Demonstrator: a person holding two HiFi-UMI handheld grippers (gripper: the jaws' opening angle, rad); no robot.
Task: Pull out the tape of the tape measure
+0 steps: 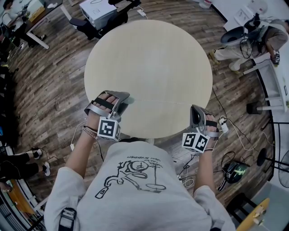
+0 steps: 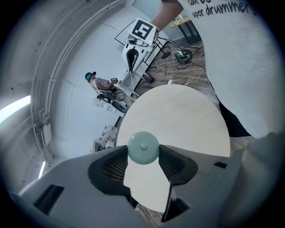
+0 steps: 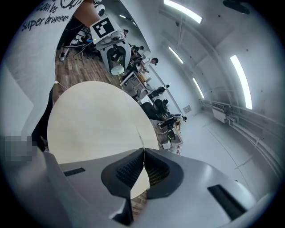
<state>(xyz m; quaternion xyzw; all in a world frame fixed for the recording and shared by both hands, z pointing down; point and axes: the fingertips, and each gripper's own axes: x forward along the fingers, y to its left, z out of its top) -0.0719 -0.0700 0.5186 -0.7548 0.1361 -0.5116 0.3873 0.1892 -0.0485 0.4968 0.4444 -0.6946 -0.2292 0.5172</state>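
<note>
A round pale-green tape measure (image 2: 143, 147) sits clamped between the pads of my left gripper (image 2: 143, 153), held above the near left part of the round beige table (image 1: 149, 58). A very thin tape (image 1: 162, 103) runs from it across the table's near edge to my right gripper (image 1: 195, 111). In the right gripper view the jaws of my right gripper (image 3: 143, 153) are pressed together on the tape (image 3: 138, 135), which leads off toward the tape measure (image 3: 116, 69) in the left gripper (image 3: 116, 58). In the head view the case is hidden under the left gripper (image 1: 121, 97).
Wood floor surrounds the table. Cables and a charger (image 1: 223, 126) lie on the floor at the right. A person (image 1: 266, 38) sits at the far right by a white desk. An office chair and a white box (image 1: 97, 11) stand beyond the table's far edge.
</note>
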